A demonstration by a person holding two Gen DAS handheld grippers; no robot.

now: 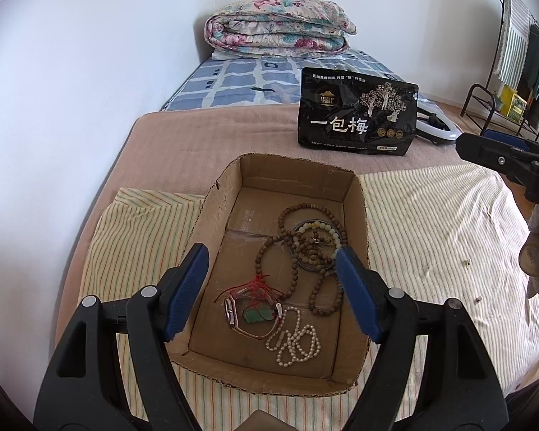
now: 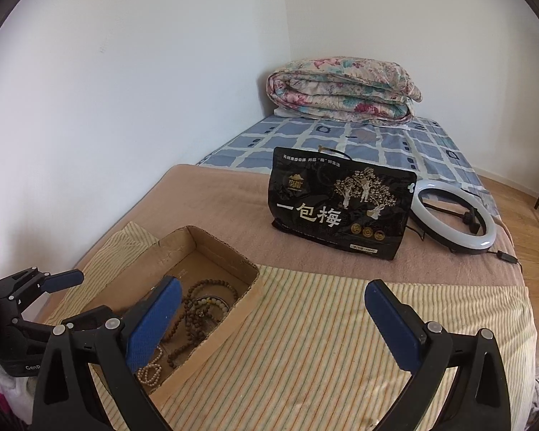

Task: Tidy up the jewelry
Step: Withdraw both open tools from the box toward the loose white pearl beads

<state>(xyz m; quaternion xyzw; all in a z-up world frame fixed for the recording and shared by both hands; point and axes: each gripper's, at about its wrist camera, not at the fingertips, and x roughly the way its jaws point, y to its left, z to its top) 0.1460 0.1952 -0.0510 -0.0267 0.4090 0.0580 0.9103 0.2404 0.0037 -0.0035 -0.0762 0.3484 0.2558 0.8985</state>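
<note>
box: the cardboard box [image 1: 355, 194] sits mid-frame in my left wrist view, all the jewelry already inside

left gripper [image 1: 273, 287]: jaws spread, nothing held, hanging right over the box

nearest piece: the pearl strand [image 1: 298, 337] lies lower center, just under the pads

right gripper [image 2: 273, 323]: wide open, empty, mostly over the striped cloth [image 2: 323, 341]; box is lower left there

my call: left hand is closer if anything needs sorting

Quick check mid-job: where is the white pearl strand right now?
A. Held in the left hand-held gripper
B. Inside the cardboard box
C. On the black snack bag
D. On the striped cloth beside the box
B: the white pearl strand lies on the floor of the cardboard box, near its front edge, touched by neither hand-held gripper.
</note>
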